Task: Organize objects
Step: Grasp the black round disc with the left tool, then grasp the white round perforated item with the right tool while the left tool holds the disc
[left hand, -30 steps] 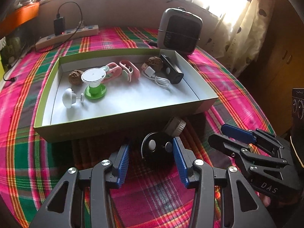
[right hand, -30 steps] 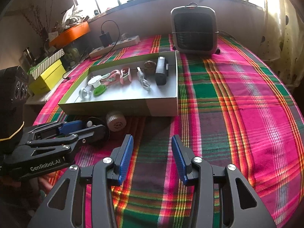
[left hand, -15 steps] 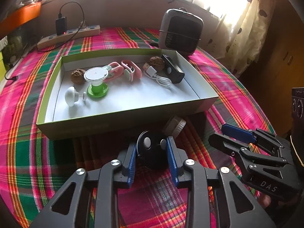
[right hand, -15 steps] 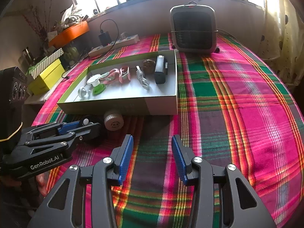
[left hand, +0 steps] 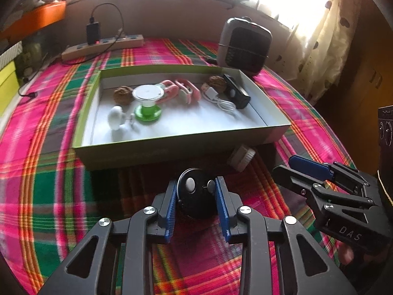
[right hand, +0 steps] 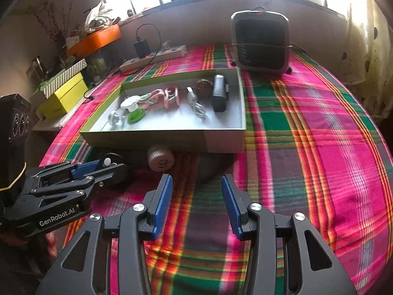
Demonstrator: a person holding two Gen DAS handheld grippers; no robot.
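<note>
1. The black round gadget (left hand: pixel 195 198) is clamped in the left claw (left hand: pixel 196 196), just in front of the box (left hand: pixel 172 145).
2. It should be lifted well clear of the box wall, then set down gently inside.
3. The right claw (right hand: pixel 196 201) is held open, empty, above the surface (right hand: pixel 307 147).

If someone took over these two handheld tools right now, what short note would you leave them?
Left tool: shut on the black round gadget, on the cloth in front of the box.
Right tool: open, holding nothing.
Done: walnuts, white cable, pink clips and suction hooks already lie in the box.
Left: put the black gadget in, then the beige round cap lying by the box's front wall.
</note>
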